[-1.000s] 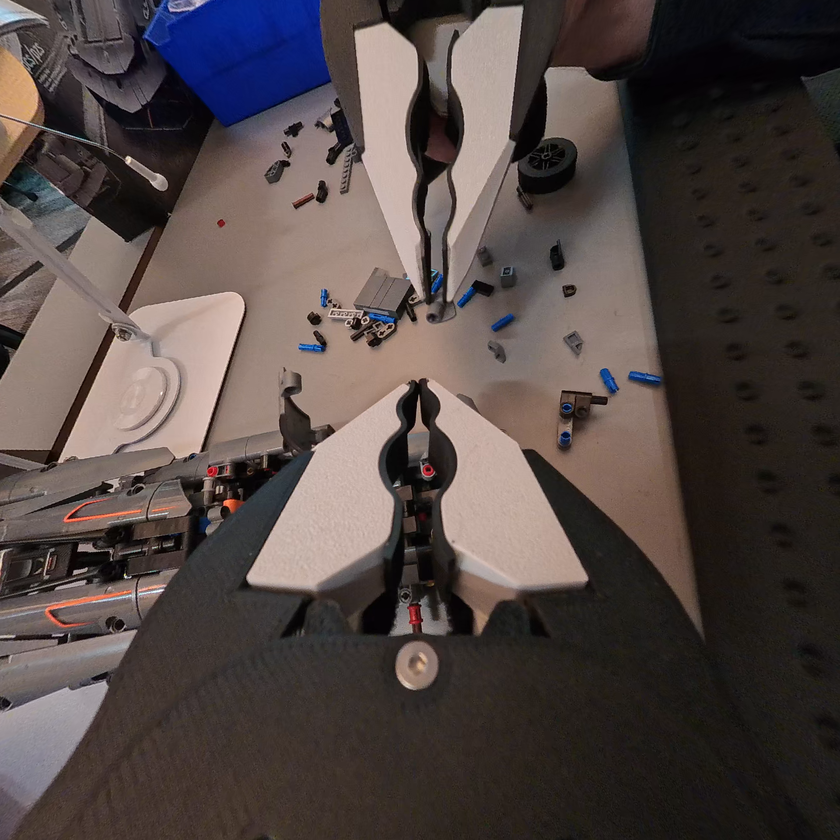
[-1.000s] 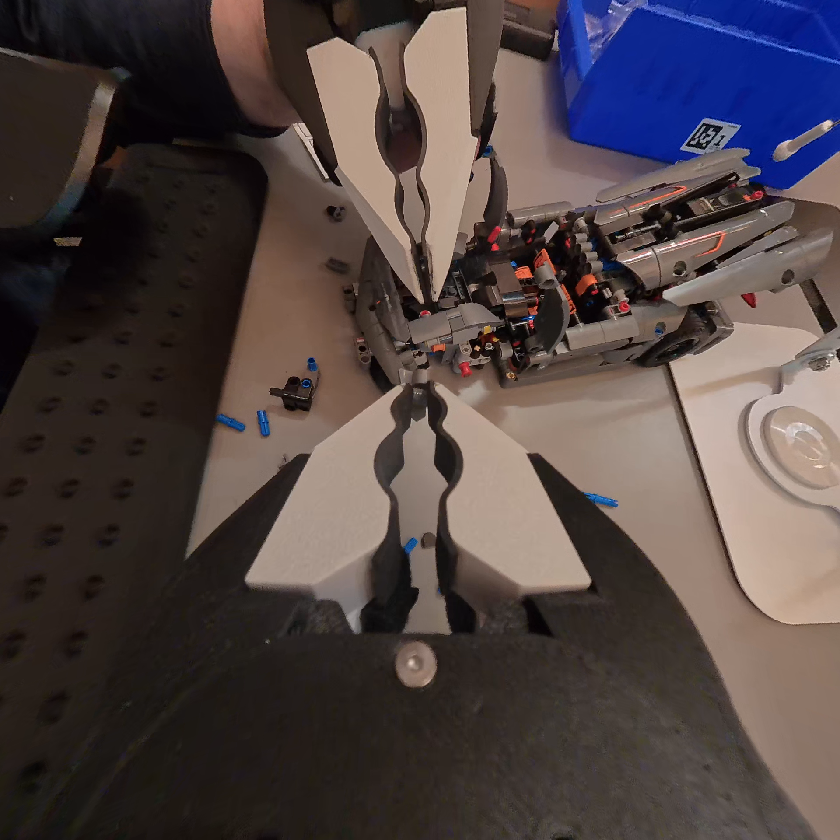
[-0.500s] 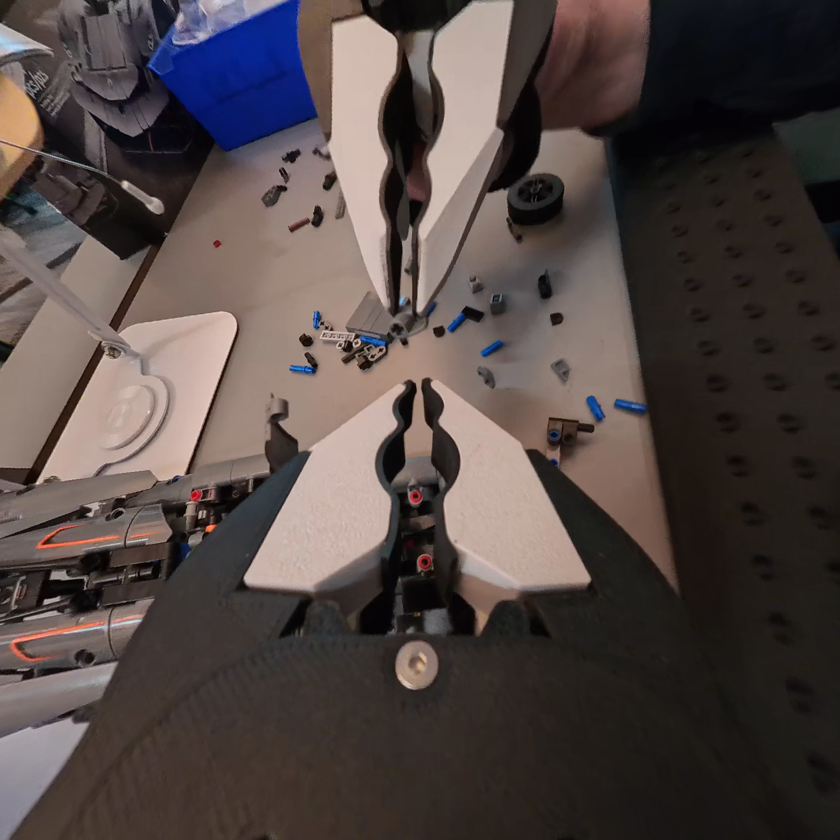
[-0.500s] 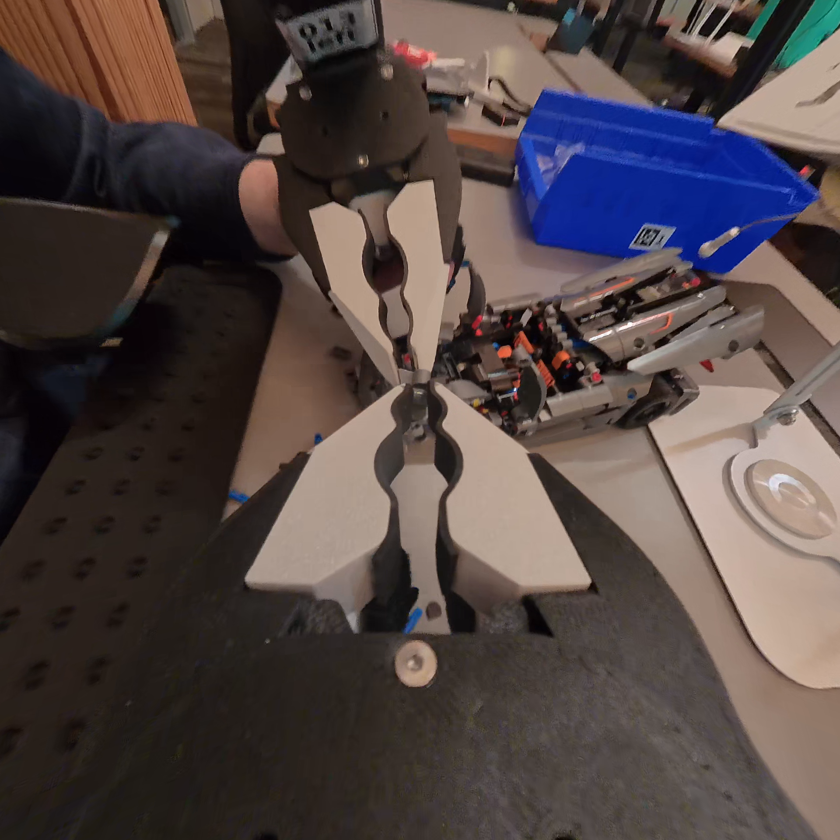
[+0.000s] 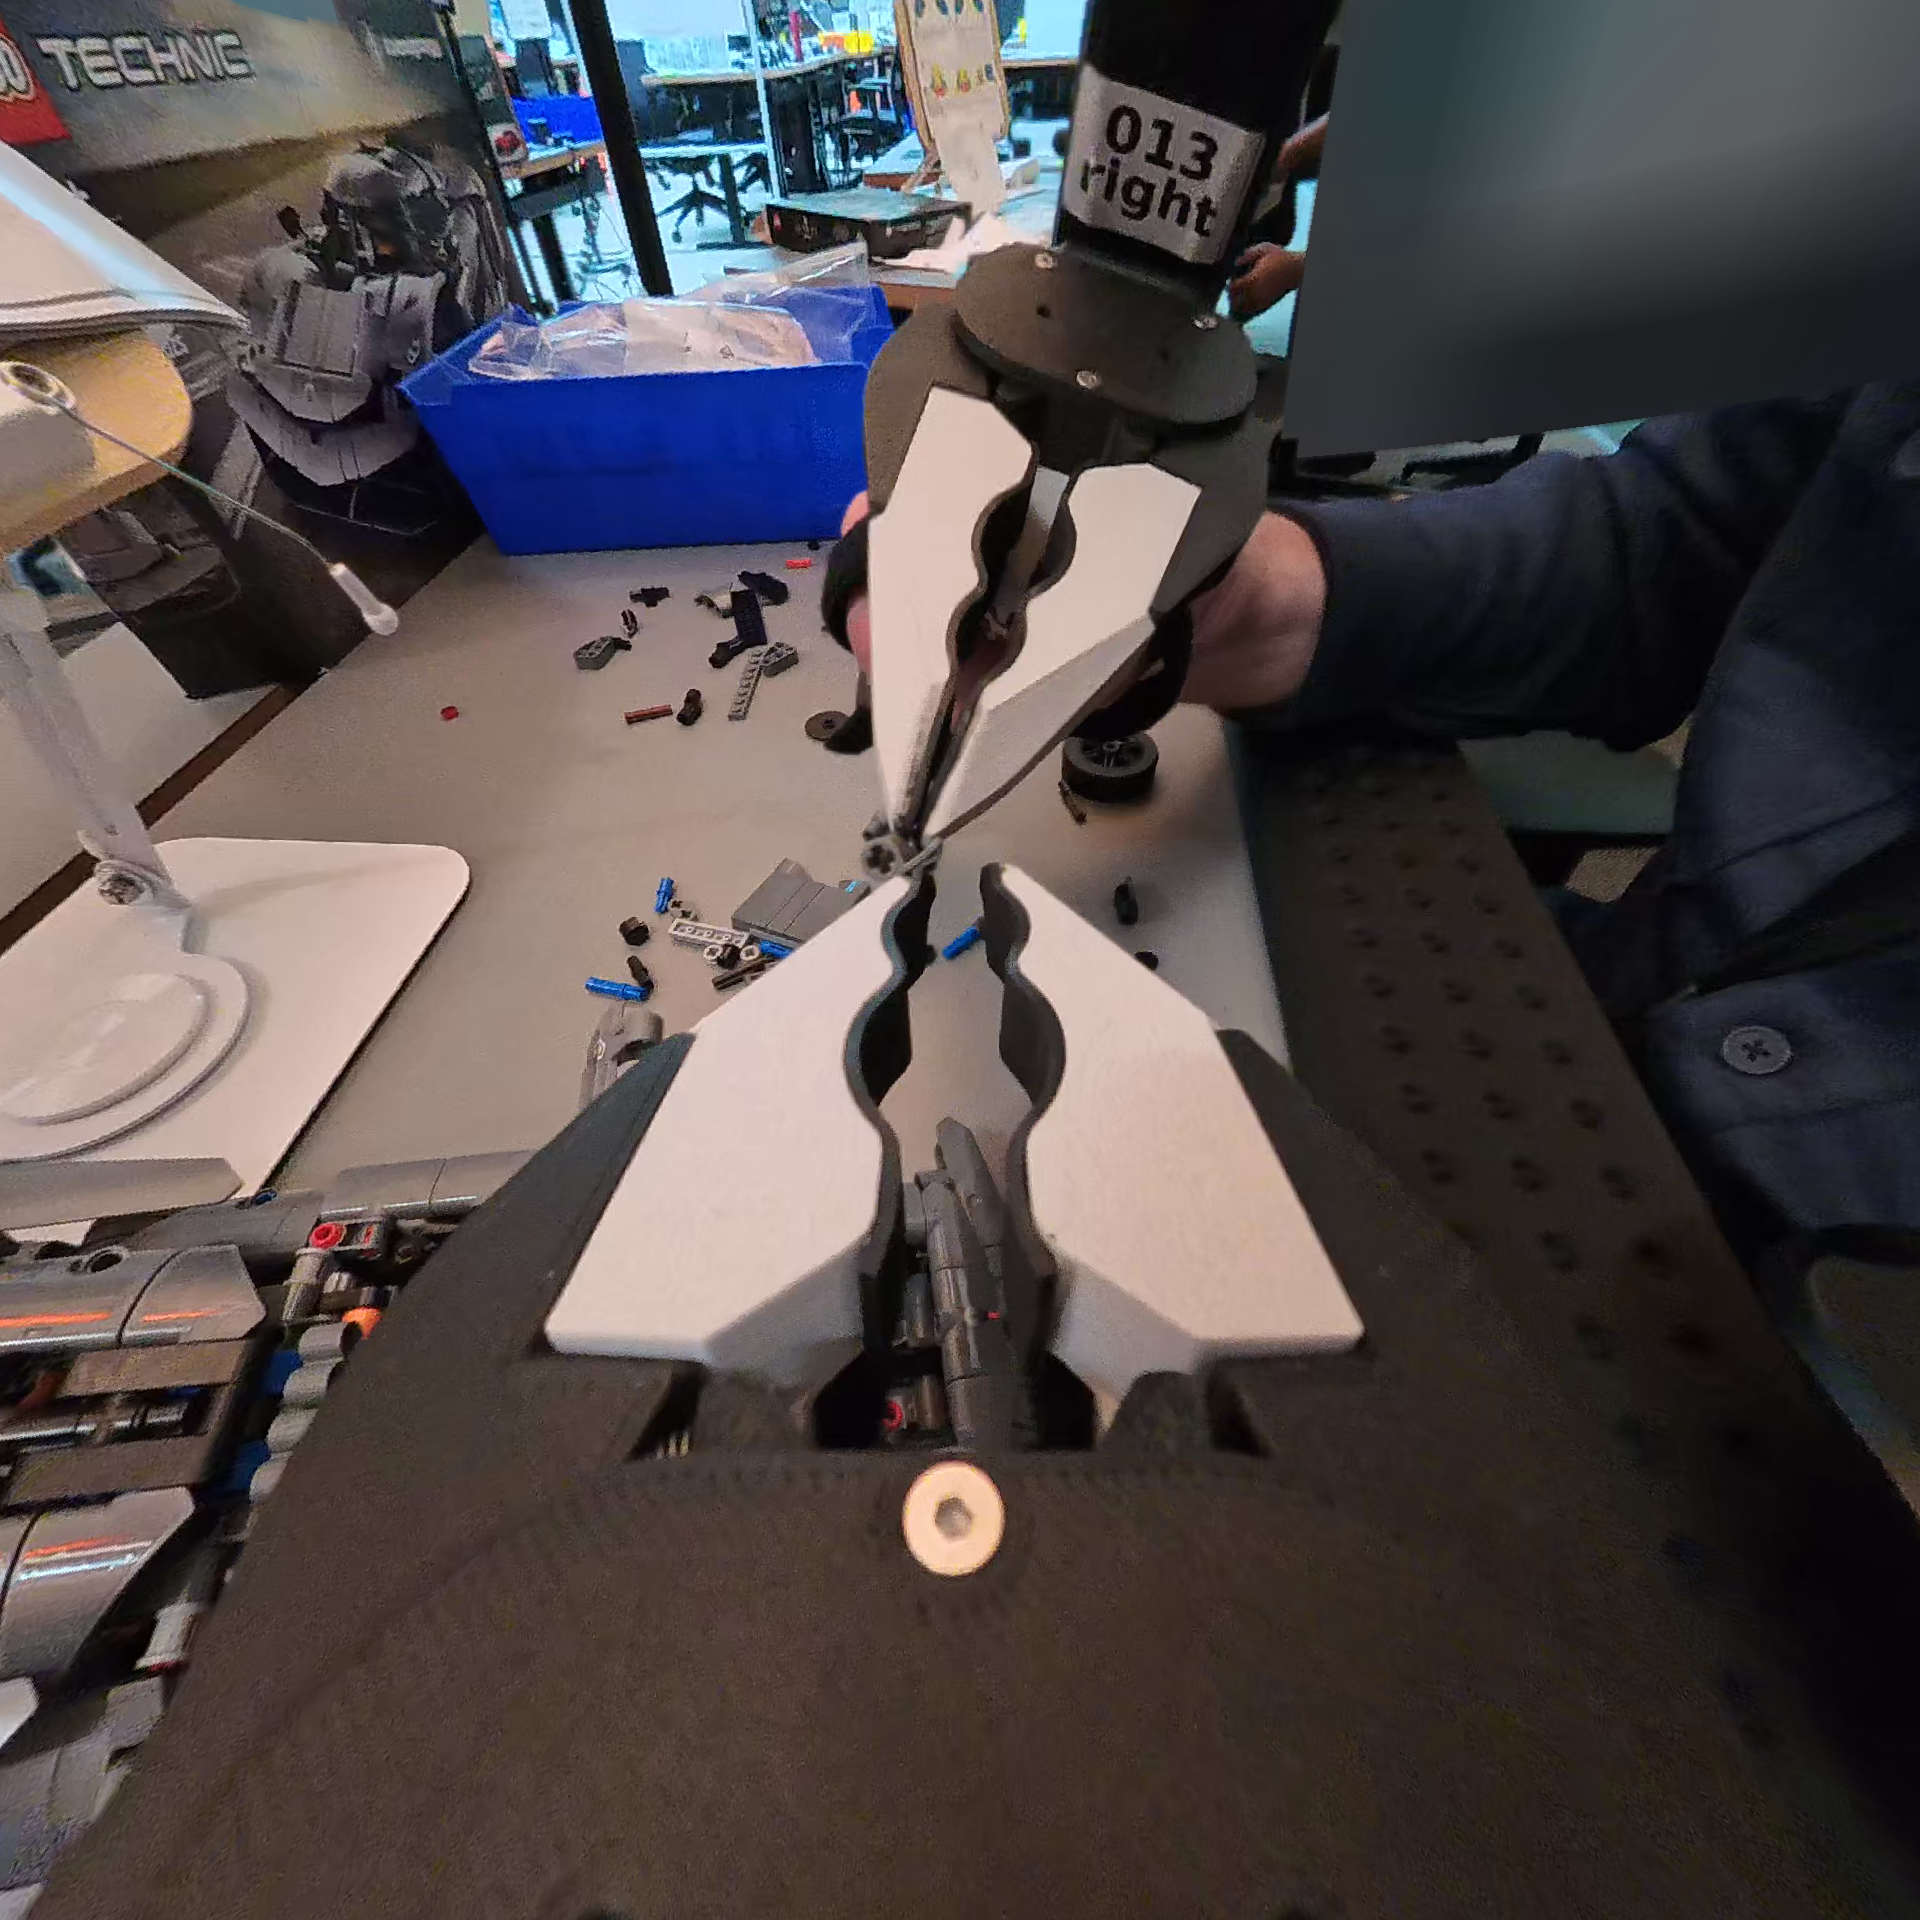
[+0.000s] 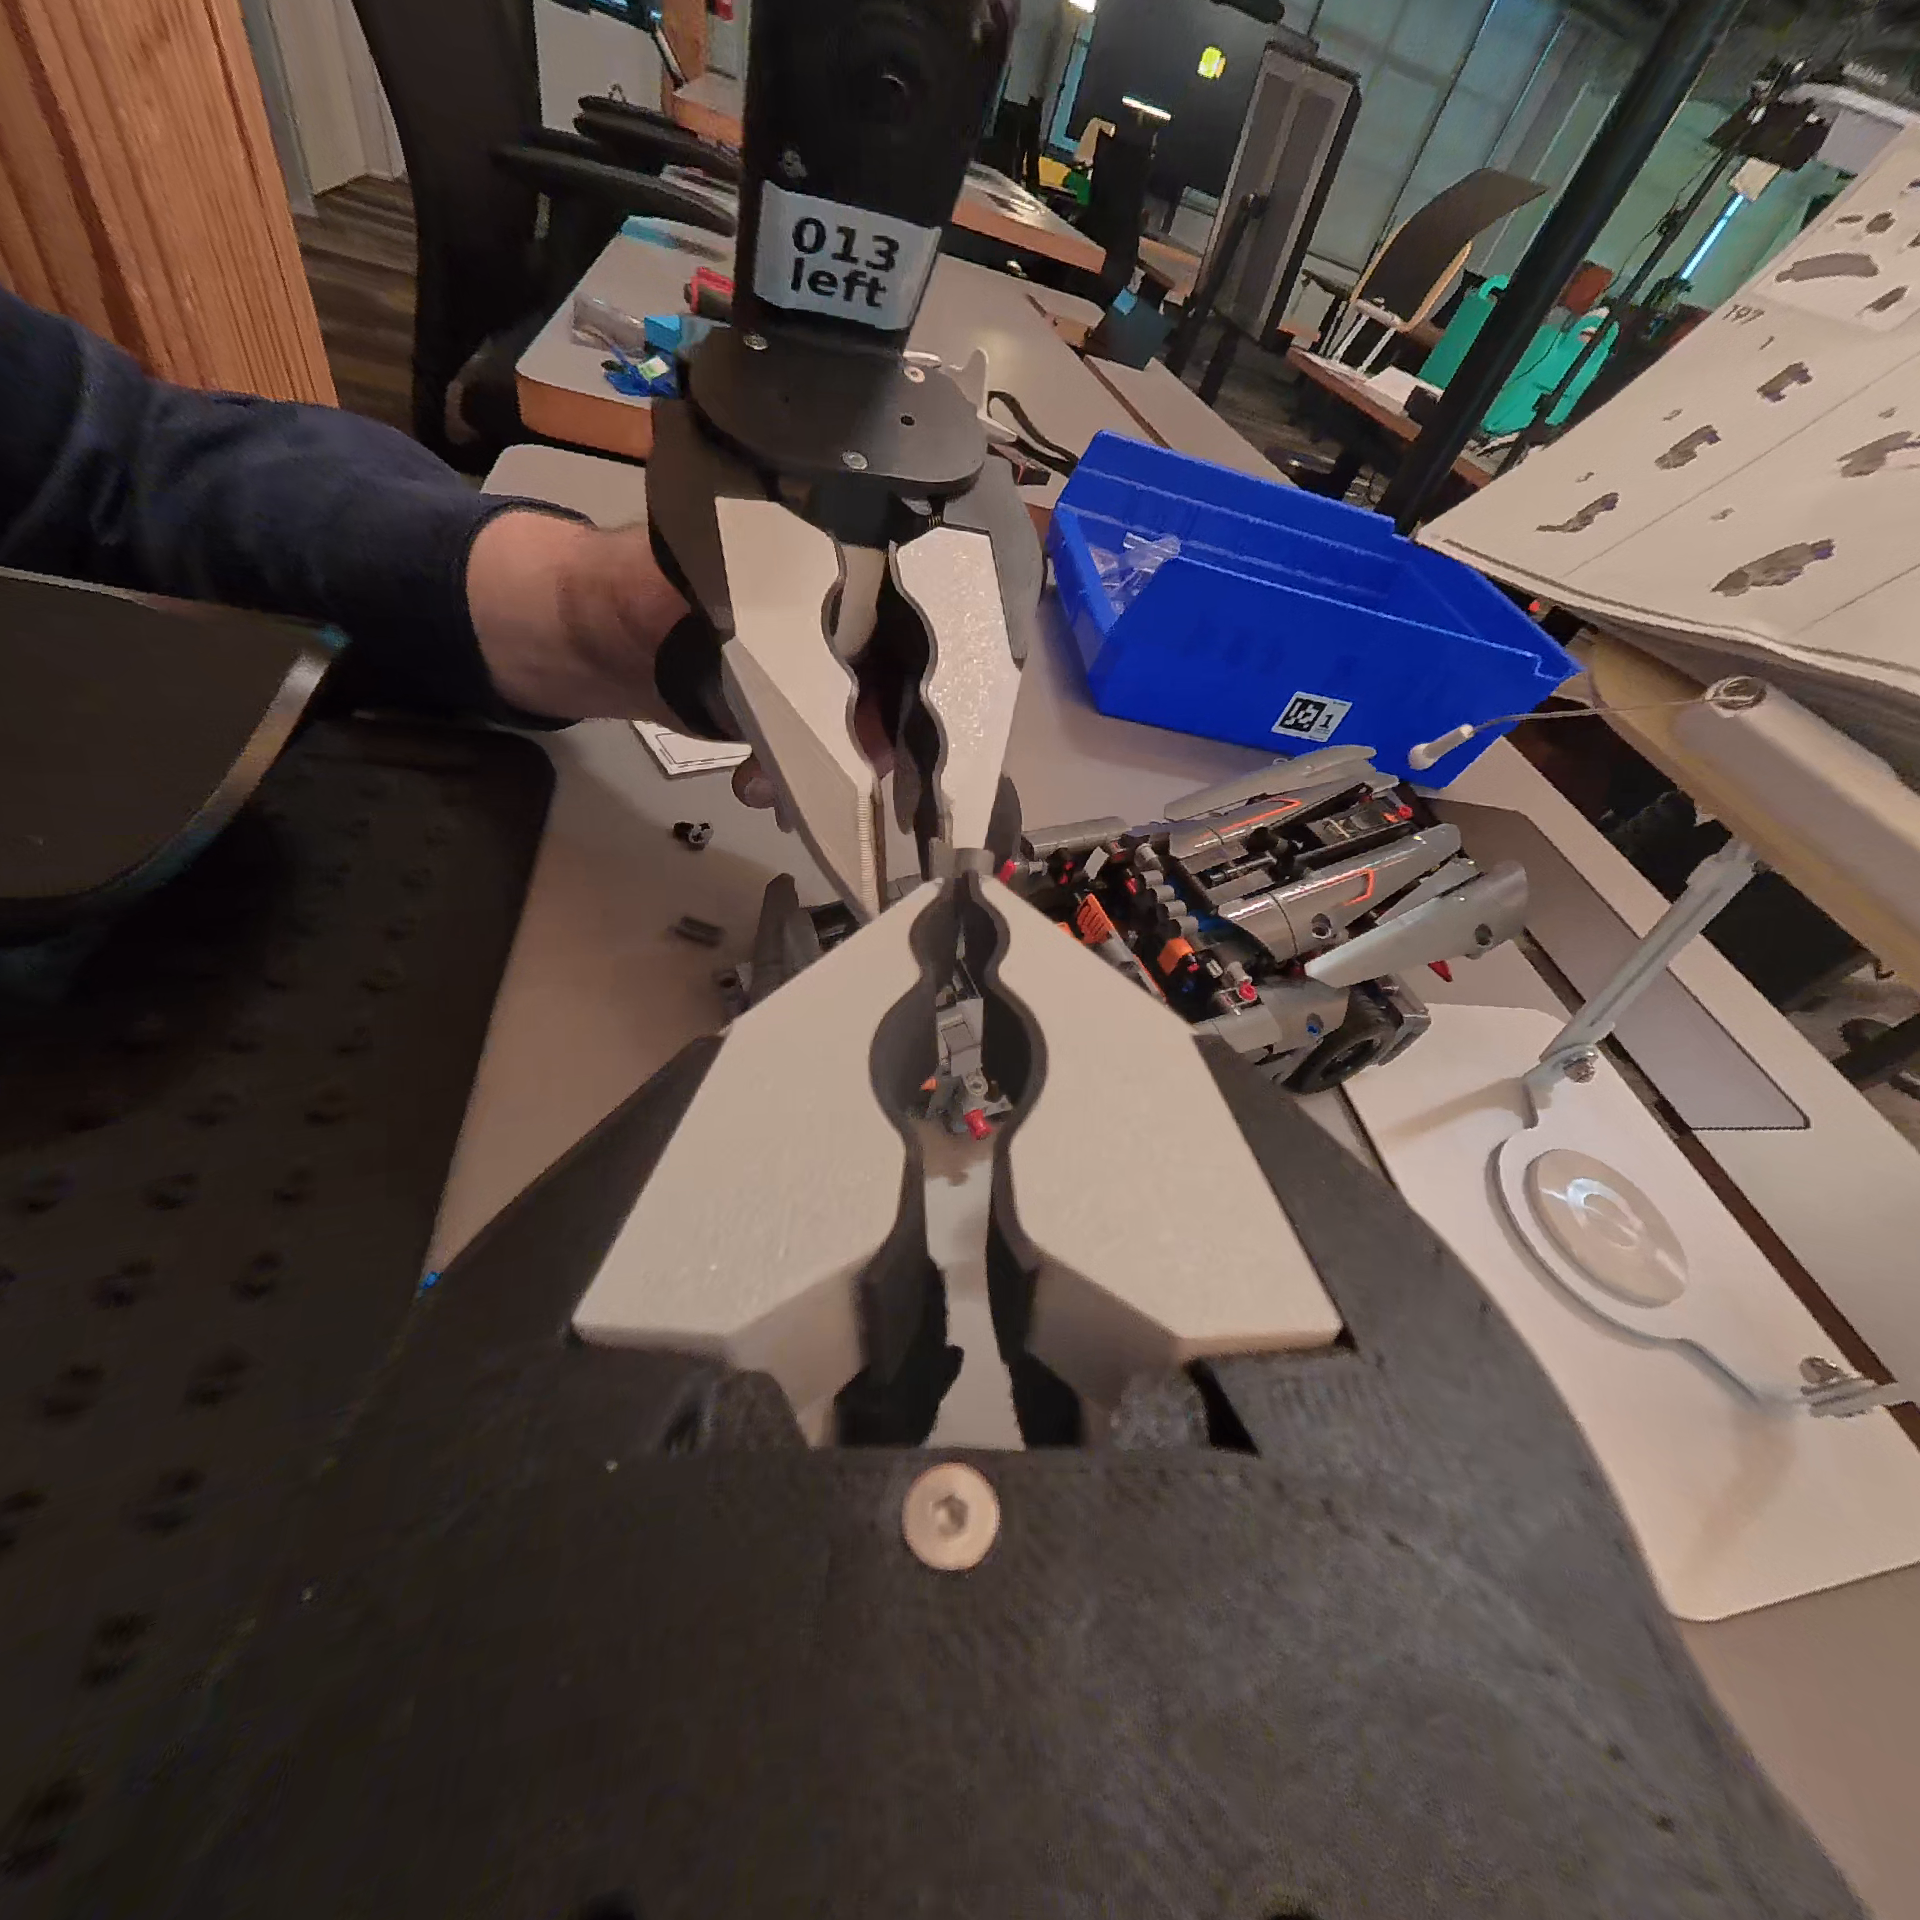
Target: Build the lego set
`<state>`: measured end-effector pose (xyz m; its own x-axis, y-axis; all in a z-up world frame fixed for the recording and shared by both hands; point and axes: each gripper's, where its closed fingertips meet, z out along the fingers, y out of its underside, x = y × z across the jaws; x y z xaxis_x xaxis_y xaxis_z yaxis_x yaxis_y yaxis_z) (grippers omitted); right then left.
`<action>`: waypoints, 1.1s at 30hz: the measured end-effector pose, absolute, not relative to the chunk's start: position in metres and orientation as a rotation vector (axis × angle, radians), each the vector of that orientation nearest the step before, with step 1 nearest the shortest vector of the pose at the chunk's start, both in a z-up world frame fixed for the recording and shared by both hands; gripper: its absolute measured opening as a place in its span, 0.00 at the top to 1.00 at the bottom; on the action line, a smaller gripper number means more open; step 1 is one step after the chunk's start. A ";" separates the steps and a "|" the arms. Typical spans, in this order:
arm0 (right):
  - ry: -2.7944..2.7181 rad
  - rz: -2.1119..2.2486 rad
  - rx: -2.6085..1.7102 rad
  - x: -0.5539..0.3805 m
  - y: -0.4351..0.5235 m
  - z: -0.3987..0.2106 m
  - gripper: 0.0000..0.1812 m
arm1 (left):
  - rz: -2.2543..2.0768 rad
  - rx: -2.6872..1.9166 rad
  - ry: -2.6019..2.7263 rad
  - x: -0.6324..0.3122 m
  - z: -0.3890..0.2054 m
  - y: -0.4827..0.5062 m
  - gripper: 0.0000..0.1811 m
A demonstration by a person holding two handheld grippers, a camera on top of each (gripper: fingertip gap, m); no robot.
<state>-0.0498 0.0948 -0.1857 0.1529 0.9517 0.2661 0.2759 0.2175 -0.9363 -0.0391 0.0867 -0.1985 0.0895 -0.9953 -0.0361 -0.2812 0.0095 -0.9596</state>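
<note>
Above the worktop (image 5: 436, 748), the right gripper (image 5: 902, 844) has its jaws clenched on a small grey piece (image 5: 883, 854), meeting the left gripper (image 5: 951, 883), jaws released. The car model (image 6: 1278, 935) looks largely built; loose pieces (image 5: 717, 935) remain unfitted.

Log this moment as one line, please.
right gripper: shut on small grey piece | left gripper: open, tips beside piece | lego car: on table
</note>
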 end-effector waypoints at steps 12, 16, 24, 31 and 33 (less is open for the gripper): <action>-1.364 0.784 -1.287 -0.051 0.092 -0.186 1.00 | -1.021 -1.422 1.365 -0.035 -0.197 0.080 1.00; -1.356 0.826 -1.291 -0.051 0.090 -0.185 1.00 | -1.027 -1.410 1.366 -0.035 -0.195 0.079 1.00; -1.369 0.862 -1.300 -0.051 0.088 -0.187 1.00 | -1.012 -1.396 1.389 -0.035 -0.196 0.076 1.00; -1.389 0.891 -1.311 -0.051 0.085 -0.190 1.00 | -0.989 -1.383 1.413 -0.036 -0.196 0.074 1.00; -1.403 0.888 -1.311 -0.050 0.084 -0.191 1.00 | -0.992 -1.378 1.429 -0.035 -0.197 0.072 0.99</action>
<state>-0.0502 0.0845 -0.1905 0.0649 0.9829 0.1721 0.2649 0.1493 -0.9527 -0.0354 0.0719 -0.1972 0.0147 -0.9976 -0.0679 -0.2850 0.0609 -0.9566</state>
